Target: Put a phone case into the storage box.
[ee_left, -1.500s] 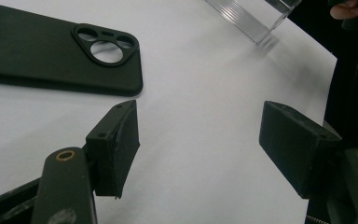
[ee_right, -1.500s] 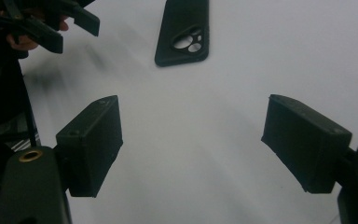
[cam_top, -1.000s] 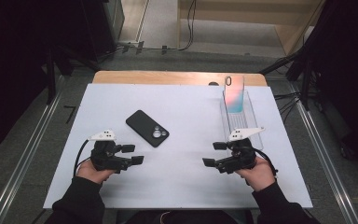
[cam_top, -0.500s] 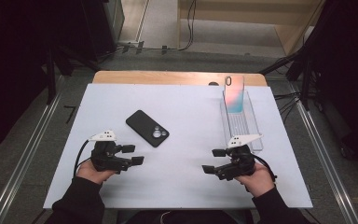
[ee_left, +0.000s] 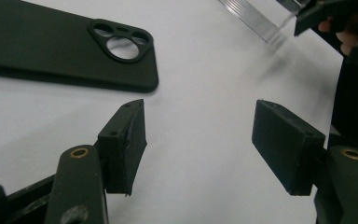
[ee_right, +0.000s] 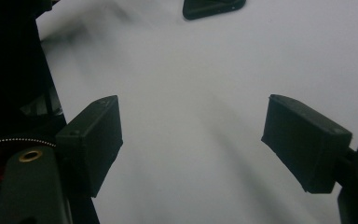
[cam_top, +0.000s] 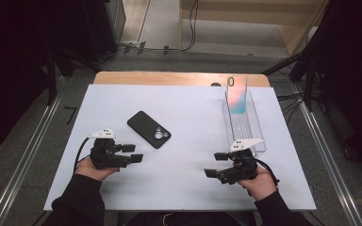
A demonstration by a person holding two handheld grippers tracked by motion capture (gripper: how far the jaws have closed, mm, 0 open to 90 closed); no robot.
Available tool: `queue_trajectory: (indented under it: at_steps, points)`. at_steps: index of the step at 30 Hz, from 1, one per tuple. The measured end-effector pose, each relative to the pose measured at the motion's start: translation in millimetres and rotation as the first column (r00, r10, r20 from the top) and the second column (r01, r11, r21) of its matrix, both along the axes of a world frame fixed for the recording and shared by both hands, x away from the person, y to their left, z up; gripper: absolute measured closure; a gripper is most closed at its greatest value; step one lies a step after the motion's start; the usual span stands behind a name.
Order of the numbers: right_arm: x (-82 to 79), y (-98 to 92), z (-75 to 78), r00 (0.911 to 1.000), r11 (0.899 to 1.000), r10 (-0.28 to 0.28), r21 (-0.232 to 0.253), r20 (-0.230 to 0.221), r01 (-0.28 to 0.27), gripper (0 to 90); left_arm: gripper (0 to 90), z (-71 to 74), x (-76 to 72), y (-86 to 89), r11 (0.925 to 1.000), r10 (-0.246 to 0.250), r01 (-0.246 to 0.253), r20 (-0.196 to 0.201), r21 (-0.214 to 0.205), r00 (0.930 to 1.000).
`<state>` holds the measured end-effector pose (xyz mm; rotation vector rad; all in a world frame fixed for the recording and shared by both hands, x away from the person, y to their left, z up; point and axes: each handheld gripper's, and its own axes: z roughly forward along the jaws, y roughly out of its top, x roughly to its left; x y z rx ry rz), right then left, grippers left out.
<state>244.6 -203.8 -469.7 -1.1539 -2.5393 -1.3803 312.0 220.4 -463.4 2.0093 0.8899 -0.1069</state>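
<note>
Left gripper point(cam_top: 133, 157) low over white table point(cam_top: 188, 117), jaws have just been closing, still apart w/ nothing between. Black phone case point(cam_top: 149, 129) lies flat, camera cutout up, just ahead of it; looks light, soft, bendy, matte so prob grippy. Best pinch across a long edge near mid, or lift a corner first since it sits flush. Right gripper point(cam_top: 215, 169) jaws wide, empty. Far right: clear rack point(cam_top: 245, 127) w/ pastel case point(cam_top: 237, 95) upright at far end.
</note>
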Motion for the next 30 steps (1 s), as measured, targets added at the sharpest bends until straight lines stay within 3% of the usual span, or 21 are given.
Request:
queue_trajectory:
  at_steps: [4, 9, 15, 17, 20, 25, 30]
  points:
    - [-0.1, -1.3, -1.8, 1.0, 1.0, 0.002, 0.005, -0.008, -0.002, 17.8, 55.7, -0.6, 4.5, -3.1, 0.9995, 0.02, -0.019, -0.029, 0.024, 0.9994]
    - [0.1, -2.9, -1.4, 1.0, 1.0, -0.008, 0.011, -0.003, 0.008, 17.8, 88.8, -1.7, 10.8, -9.8, 0.9965, 0.005, -0.005, 0.006, 0.084, 1.0]
    - [0.4, -2.0, -1.6, 0.9999, 1.0, -0.011, 0.011, -0.007, 0.011, 17.8, 90.0, -8.3, 21.8, -21.1, 0.9918, -0.009, 0.003, 0.051, 0.127, 0.9987]
    - [0.4, -2.4, -1.6, 0.9999, 1.0, -0.009, 0.014, -0.007, 0.009, 17.8, 90.0, -11.3, 26.5, -23.3, 0.9939, -0.005, 0.001, 0.043, 0.111, 0.999]
    - [0.6, -3.1, -1.9, 0.9999, 1.0, -0.012, 0.018, -0.006, 0.012, 17.9, 90.0, -18.3, 34.2, -26.2, 0.9905, 0.006, -0.009, 0.022, 0.137, 0.9997]
    - [0.4, -3.2, -2.2, 0.9999, 1.0, -0.015, 0.018, -0.009, 0.015, 17.8, 90.0, -23.8, 41.8, -31.0, 0.9885, -0.005, 0.0, 0.031, 0.151, 0.9995]
    - [1.0, -3.8, -3.5, 0.9999, 1.0, -0.014, 0.016, -0.009, 0.014, 17.8, 90.0, -31.7, 46.9, -37.1, 0.9797, -0.014, 0.009, 0.022, 0.2, 0.9997]
